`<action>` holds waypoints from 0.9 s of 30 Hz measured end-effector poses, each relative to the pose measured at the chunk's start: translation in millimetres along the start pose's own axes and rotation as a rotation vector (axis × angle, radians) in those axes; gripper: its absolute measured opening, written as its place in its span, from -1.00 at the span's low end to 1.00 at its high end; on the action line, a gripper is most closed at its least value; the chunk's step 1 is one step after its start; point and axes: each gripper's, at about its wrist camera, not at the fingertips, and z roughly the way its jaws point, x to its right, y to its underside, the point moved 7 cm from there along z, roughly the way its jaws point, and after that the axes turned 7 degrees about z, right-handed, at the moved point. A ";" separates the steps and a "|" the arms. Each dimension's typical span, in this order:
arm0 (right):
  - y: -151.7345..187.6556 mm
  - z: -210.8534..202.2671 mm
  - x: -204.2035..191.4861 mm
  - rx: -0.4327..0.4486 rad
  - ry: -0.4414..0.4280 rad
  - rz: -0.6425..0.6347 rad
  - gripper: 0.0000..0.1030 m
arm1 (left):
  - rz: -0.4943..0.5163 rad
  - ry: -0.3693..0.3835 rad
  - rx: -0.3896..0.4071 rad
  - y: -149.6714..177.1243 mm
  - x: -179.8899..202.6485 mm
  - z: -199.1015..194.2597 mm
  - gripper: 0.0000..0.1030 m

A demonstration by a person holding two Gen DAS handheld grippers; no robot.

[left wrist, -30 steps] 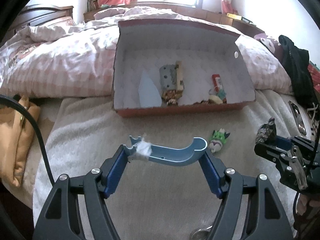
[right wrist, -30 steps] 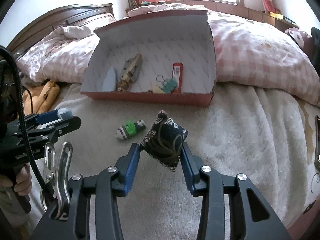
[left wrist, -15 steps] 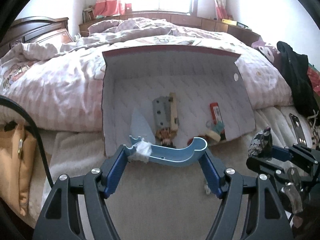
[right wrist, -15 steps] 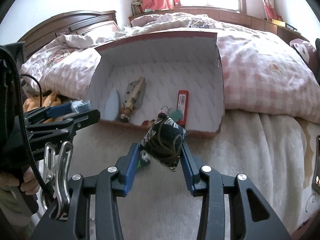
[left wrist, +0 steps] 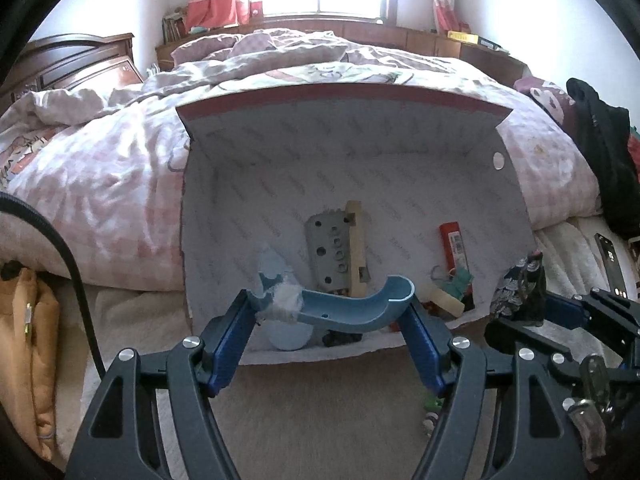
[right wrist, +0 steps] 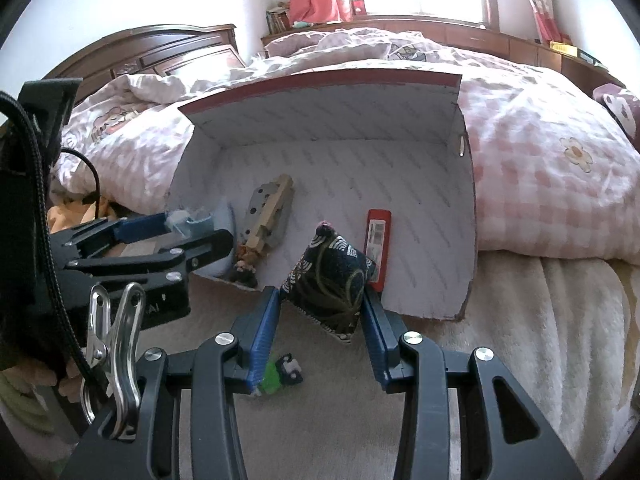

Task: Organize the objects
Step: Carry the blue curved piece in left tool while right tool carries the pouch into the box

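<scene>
My left gripper (left wrist: 328,314) is shut on a curved blue plastic piece (left wrist: 340,308) with a white tuft and holds it over the front edge of the open red-and-white box (left wrist: 360,148). My right gripper (right wrist: 322,300) is shut on a dark patterned bean bag (right wrist: 328,280), also at the box's front edge (right wrist: 424,312). The box holds a grey and wood block (left wrist: 336,252), a red stick (left wrist: 452,240), a pale blue oval (left wrist: 290,336) and binder clips (left wrist: 456,280). A small green toy (right wrist: 280,374) lies on the blanket below my right gripper.
The box lies on a cream blanket (right wrist: 540,340) against a pink checked quilt (right wrist: 540,160). An orange bag (left wrist: 28,340) lies at the left. Dark clothes (left wrist: 600,152) and a phone (left wrist: 610,260) are at the right. A wooden headboard (right wrist: 160,48) stands behind.
Both grippers have moved forward toward the box with their objects still held. The box now fills more of both views and the green toy has dropped below the fingers.
</scene>
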 end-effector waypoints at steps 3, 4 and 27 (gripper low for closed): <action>-3.1 6.9 3.3 -0.010 0.001 0.006 -0.19 | 0.008 -0.007 -0.003 -1.6 -0.6 6.2 0.40; -4.3 8.7 4.3 -0.012 0.002 0.006 -0.19 | 0.007 -0.008 -0.004 -2.7 -1.6 8.8 0.40; -13.1 32.2 11.3 -0.026 -0.010 0.011 -0.19 | 0.018 -0.048 -0.042 -29.2 -11.0 46.4 0.40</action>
